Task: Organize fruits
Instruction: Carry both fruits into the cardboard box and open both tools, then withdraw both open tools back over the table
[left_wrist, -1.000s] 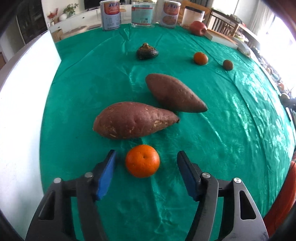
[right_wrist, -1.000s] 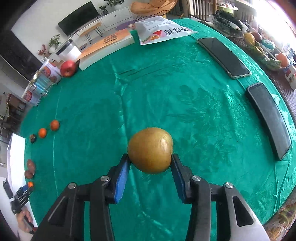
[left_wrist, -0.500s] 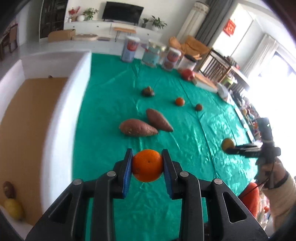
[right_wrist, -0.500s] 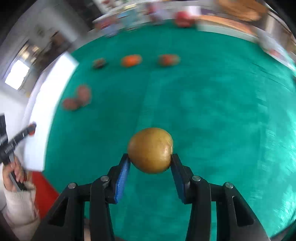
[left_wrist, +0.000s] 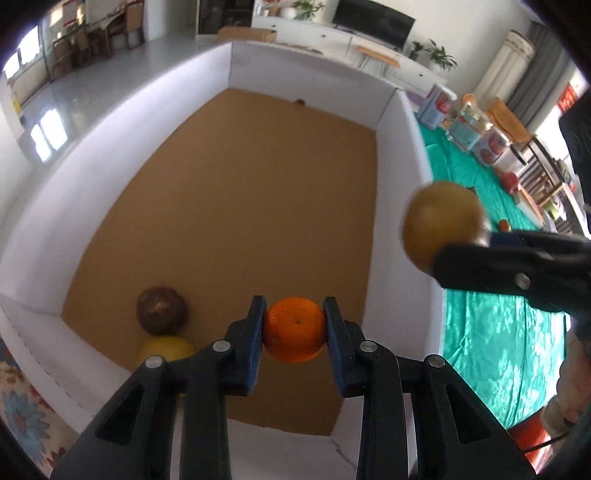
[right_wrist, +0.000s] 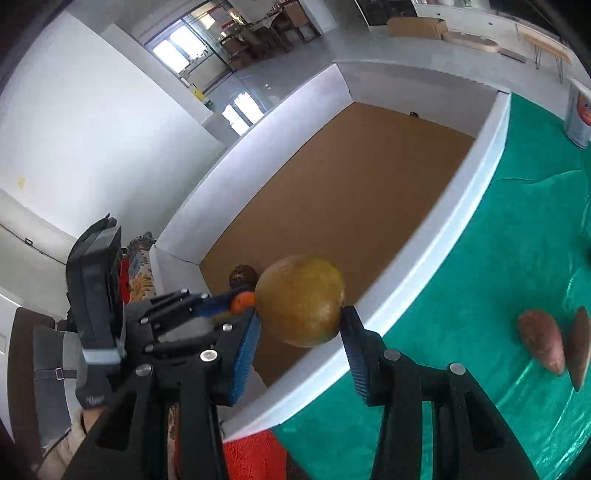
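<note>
Left gripper (left_wrist: 294, 329) pinches an orange (left_wrist: 294, 328) above the white-walled box (left_wrist: 402, 147), over its brown floor. Right gripper (right_wrist: 300, 325) clamps a yellow-brown pear (right_wrist: 300, 300) over the box's wall beside the green tablecloth (right_wrist: 517, 258). A brown fruit (left_wrist: 162, 308) and a yellow fruit (left_wrist: 166, 349) lie inside, touching.

Left wrist view: steep down into box (left_wrist: 402, 155), close. Right: oblique across same box (right_wrist: 491, 133).

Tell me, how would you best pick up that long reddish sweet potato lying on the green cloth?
Grip the nearer sweet potato across its thick middle, coming straight down from above with the fingers either side of its narrow width. It lies flat and tapers to its ends, so the ends would likely slip. The second sweet potato lies close beside it, so one finger must fit between them.
</note>
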